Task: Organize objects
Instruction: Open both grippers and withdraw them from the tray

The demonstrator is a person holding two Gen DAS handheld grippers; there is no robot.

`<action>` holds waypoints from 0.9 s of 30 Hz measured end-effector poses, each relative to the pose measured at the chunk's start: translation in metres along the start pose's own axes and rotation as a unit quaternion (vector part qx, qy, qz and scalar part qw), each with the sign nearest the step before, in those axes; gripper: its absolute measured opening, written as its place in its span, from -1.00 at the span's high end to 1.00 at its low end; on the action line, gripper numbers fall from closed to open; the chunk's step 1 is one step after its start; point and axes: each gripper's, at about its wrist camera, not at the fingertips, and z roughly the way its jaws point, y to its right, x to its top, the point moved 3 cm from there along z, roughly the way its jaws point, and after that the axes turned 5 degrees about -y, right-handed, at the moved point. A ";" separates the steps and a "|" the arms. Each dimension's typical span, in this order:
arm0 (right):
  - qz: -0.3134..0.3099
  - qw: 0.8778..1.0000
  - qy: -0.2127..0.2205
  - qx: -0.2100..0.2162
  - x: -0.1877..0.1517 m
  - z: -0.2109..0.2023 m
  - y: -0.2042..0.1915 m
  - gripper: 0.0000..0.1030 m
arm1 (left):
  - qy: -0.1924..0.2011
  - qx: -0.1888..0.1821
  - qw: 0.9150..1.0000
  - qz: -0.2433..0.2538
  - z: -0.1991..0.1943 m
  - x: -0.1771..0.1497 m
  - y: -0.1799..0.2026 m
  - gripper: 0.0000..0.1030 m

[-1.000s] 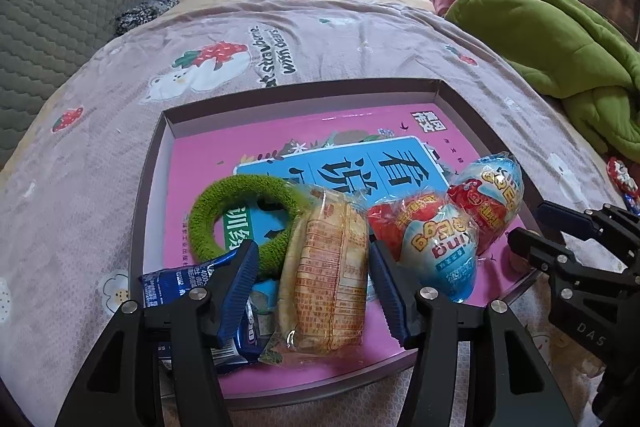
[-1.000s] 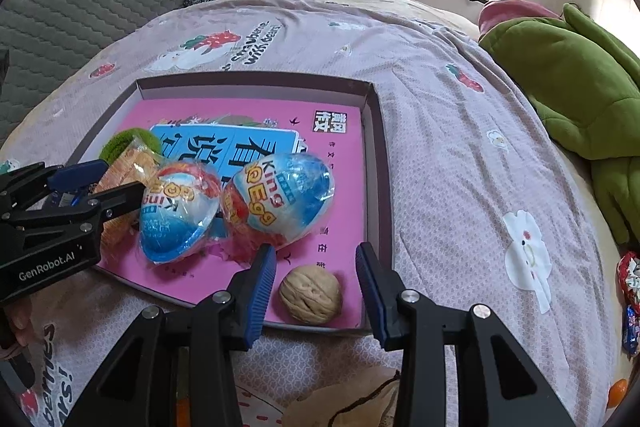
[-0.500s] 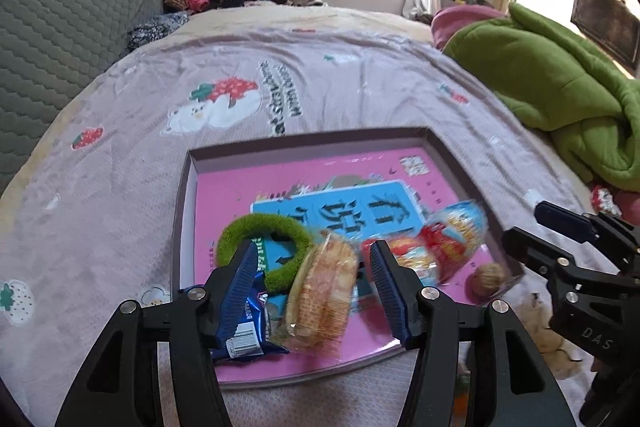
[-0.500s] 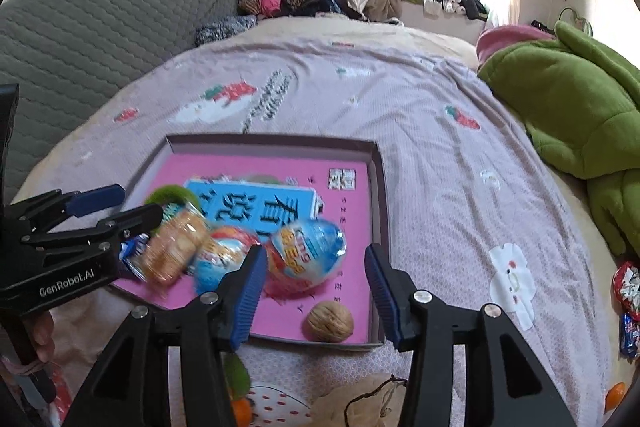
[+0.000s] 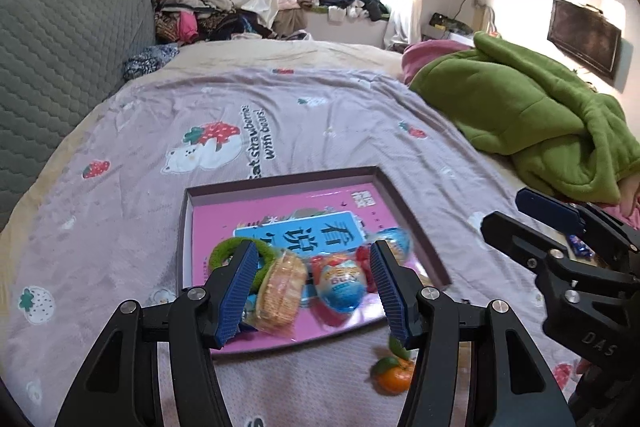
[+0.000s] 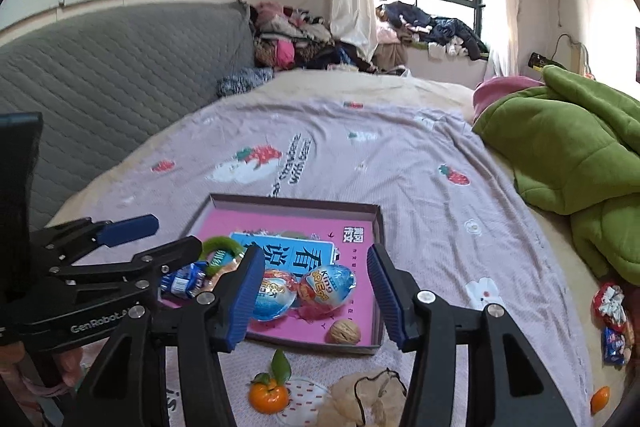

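Inside the tray [image 6: 376,227], from its left: ring [image 5: 224,253], cracker pack [image 5: 280,293], two eggs [image 6: 326,285], walnut [image 6: 344,331]. Both grippers, left [image 5: 312,291] and right [image 6: 314,299], hover wide open, empty. The tangerine [image 6: 268,395] (outside the tray's near rim) could roll off the soft bedding if nudged.

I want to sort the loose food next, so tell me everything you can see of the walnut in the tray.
The walnut is one whole, unshelled nut, tan-brown with a wrinkled, ridged shell that looks hard and intact. It lies loose on the pink floor of the shallow box tray, in the near right corner close to the walls. Nothing holds it; the wrapped chocolate eggs lie just beyond it, apparently apart. The left wrist view does not show it.
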 end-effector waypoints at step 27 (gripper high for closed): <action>-0.030 0.996 -0.080 -0.033 -0.094 -0.030 0.024 -0.10 | -0.069 -0.013 0.997 0.043 0.021 -0.064 0.054 -0.16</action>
